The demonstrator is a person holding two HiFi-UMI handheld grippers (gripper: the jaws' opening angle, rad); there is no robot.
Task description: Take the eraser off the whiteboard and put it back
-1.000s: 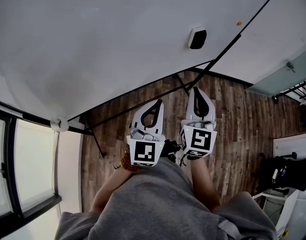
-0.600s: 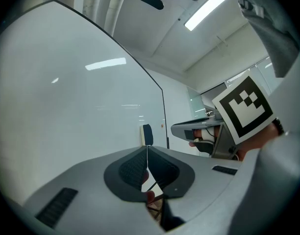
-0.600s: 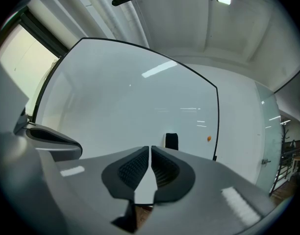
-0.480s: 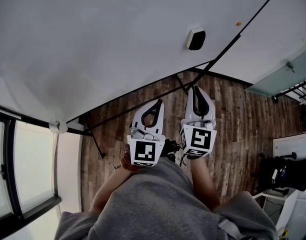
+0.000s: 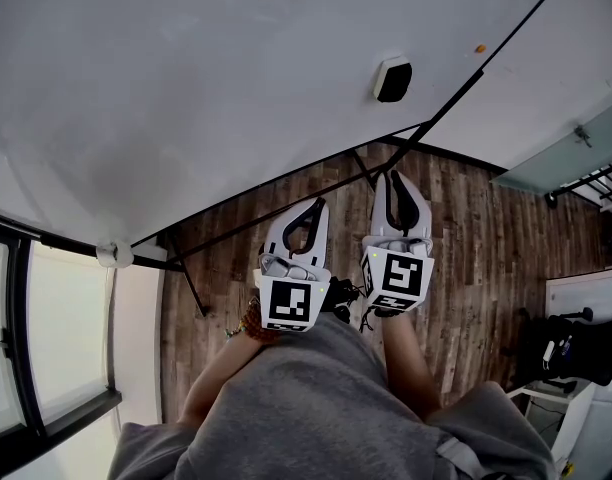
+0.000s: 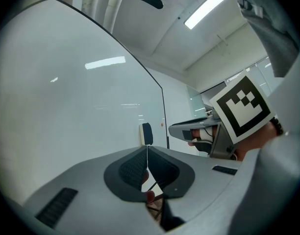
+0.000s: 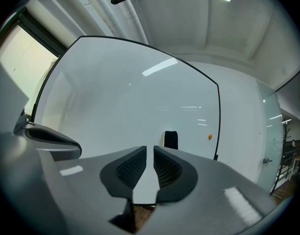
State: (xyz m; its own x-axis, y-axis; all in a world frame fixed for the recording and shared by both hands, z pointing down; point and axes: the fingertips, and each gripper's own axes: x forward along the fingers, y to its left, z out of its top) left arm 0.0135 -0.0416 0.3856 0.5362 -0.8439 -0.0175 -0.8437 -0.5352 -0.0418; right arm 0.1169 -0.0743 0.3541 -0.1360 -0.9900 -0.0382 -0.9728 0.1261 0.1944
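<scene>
A black-and-white eraser (image 5: 394,78) clings to the whiteboard (image 5: 186,88), well ahead of both grippers. It also shows past the jaws as the eraser (image 6: 146,133) in the left gripper view and the eraser (image 7: 170,140) in the right gripper view. My left gripper (image 5: 313,207) is held level at waist height, shut and empty, its tips touching at the left gripper (image 6: 147,148). Beside it my right gripper (image 5: 395,179) points at the board. Its jaws are opening, with a narrow gap and nothing between them at the right gripper (image 7: 150,152).
An orange magnet (image 5: 478,47) sits on the board to the right of the eraser. The board's black stand legs (image 5: 191,283) rest on the wooden floor (image 5: 486,258). A window (image 5: 46,338) is at the left, a glass partition (image 5: 571,153) and a white cart (image 5: 566,398) at the right.
The right gripper's jaws have parted slightly from shut. Both hands stay where they were, and the eraser has not moved.
</scene>
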